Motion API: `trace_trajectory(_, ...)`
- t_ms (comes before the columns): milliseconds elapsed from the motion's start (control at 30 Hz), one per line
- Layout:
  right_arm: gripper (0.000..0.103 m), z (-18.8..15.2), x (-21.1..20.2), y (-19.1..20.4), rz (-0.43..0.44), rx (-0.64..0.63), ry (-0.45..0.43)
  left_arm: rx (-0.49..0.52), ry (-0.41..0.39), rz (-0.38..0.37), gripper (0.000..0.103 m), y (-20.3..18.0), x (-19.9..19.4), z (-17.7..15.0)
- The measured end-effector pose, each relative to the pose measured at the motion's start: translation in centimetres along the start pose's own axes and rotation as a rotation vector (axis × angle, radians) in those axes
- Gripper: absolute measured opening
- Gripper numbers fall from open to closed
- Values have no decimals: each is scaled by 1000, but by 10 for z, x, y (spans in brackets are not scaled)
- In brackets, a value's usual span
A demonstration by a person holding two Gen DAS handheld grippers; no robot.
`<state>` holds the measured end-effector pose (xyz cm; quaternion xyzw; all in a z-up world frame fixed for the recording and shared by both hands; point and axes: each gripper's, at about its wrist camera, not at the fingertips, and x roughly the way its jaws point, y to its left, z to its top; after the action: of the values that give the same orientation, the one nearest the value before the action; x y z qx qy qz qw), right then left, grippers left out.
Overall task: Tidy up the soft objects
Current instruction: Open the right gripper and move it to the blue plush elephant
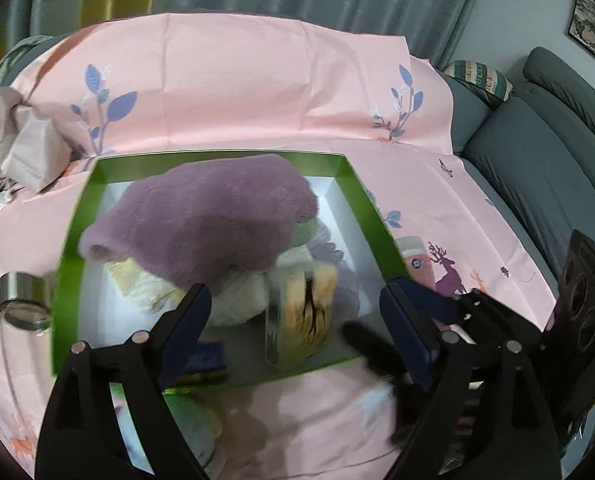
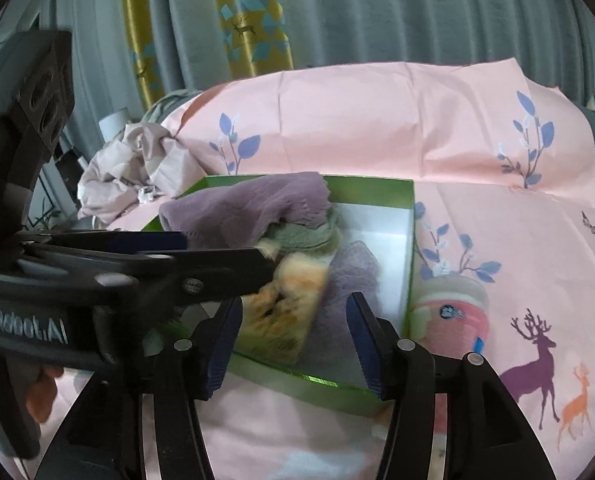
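A green box [image 1: 75, 236] with a white inside sits on a pink sheet and holds several soft things. On top lies a purple fluffy cloth [image 1: 205, 216], over a green cloth [image 2: 301, 236], a white fluffy cloth [image 1: 237, 300], an orange-and-yellow soft piece [image 1: 313, 308] and a lavender cloth [image 2: 353, 272]. My left gripper [image 1: 297, 320] hovers open over the box's near side, nothing pressed between its pads. My right gripper [image 2: 295, 344] is open at the box's near edge, with the orange-and-yellow soft piece [image 2: 285, 308] just beyond its tips. The left gripper [image 2: 225, 252] crosses the right wrist view from the left.
A glass jar with a metal lid [image 1: 25, 300] lies left of the box. A pink cup [image 2: 449, 312] stands against the box's right wall. Crumpled beige fabric [image 1: 17, 136] lies at the far left. A grey sofa [image 1: 537, 160] runs along the right, with curtains behind.
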<state>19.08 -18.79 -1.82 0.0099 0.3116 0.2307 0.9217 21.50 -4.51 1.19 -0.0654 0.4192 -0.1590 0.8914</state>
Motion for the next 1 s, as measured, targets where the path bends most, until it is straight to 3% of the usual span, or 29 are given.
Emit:
trace_trajectory(133,57,-8,-20,-2,23,16,-25,3,-44,21,87,14,-32,-11)
trace_trajectory(200,64,-13,-28,-2,38,24,-34,-12,-71,49,89,25,-48,-19)
trace_trajectory(267,64,-20,-36,0,59,29,-39,-39,-95,78,96,36,-64,-32)
trace_trajectory(367,64,-28,-40,3,72,39,-22,-59,-103,112,96,48,-79,-53)
trace_trajectory(733,64,-78,-44,42,184,24,122,-100,-44,216,97,63,-102,-122)
trace_trajectory(833,64,-87,-42,55,200,25,156,-106,-36,202,102,60,-105,-133)
trace_trajectory(1000,64,-88,-43,74,218,18,163,-104,-34,183,102,55,-108,-144)
